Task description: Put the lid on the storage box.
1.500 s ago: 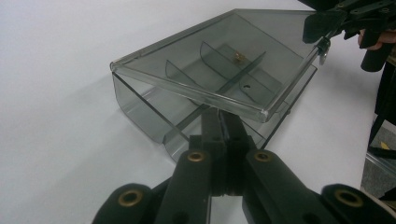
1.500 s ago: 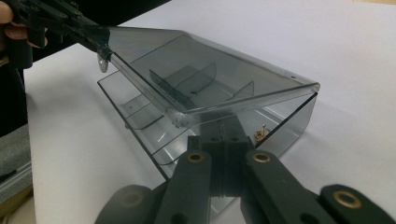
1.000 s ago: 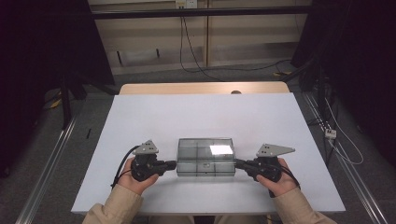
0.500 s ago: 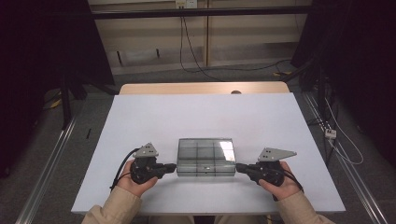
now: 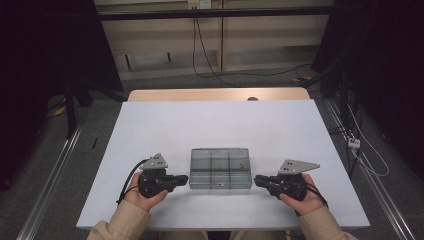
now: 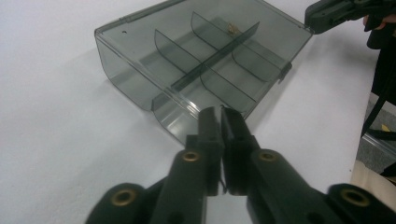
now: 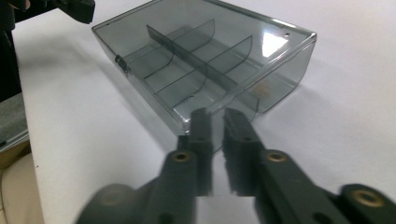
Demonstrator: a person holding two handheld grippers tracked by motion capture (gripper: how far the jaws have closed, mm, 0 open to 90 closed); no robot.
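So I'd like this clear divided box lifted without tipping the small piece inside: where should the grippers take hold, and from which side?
Grip the clear box by its two short end walls, one gripper from each end, coming in level. The left gripper and right gripper already face those ends. It lies flat and wide, so one hold would likely tilt it and shift the small piece.

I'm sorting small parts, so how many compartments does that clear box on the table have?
6. The clear box is split by dividers into two rows of three: three along the far side, three along the near side. A small brownish item sits in one far corner compartment.
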